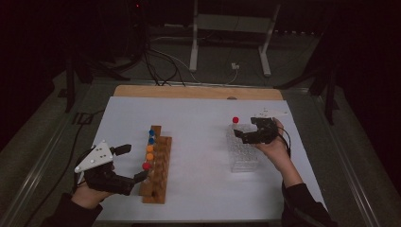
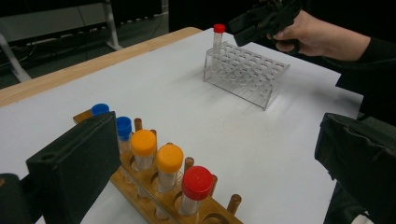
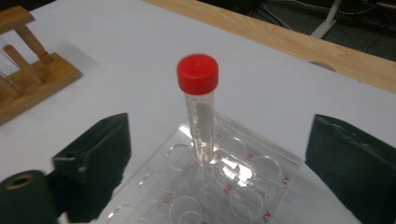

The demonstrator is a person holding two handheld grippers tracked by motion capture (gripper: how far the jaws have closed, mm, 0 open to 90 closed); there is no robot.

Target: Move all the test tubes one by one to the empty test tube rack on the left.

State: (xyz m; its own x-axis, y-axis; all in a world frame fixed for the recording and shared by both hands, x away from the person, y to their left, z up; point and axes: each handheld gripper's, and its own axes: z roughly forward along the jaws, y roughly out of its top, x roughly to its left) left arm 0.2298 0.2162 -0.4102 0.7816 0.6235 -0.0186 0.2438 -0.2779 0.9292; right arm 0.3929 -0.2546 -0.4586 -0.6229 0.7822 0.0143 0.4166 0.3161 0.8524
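A wooden rack [image 1: 160, 165] stands left of centre and holds tubes with two blue caps [image 1: 151, 136], two orange caps [image 1: 150, 152] and one red cap [image 1: 146, 166]. My left gripper [image 1: 133, 163] is open just left of that rack, level with the red-capped tube [image 2: 196, 183], and its jaws touch nothing. To the right lies a clear plastic rack [image 1: 244, 152] with one red-capped tube [image 1: 235, 120] upright in its far corner. My right gripper [image 1: 247, 129] is open over the clear rack. In the right gripper view that tube [image 3: 201, 112] stands ahead between the wide jaws, untouched.
A white sheet [image 1: 198, 142] covers the table, and a bare wooden strip [image 1: 198, 91] runs along the far edge. Beyond it on the floor are cables [image 1: 161, 66] and a white stand's legs [image 1: 194, 52]. The clear rack's other holes [image 3: 243, 186] are empty.
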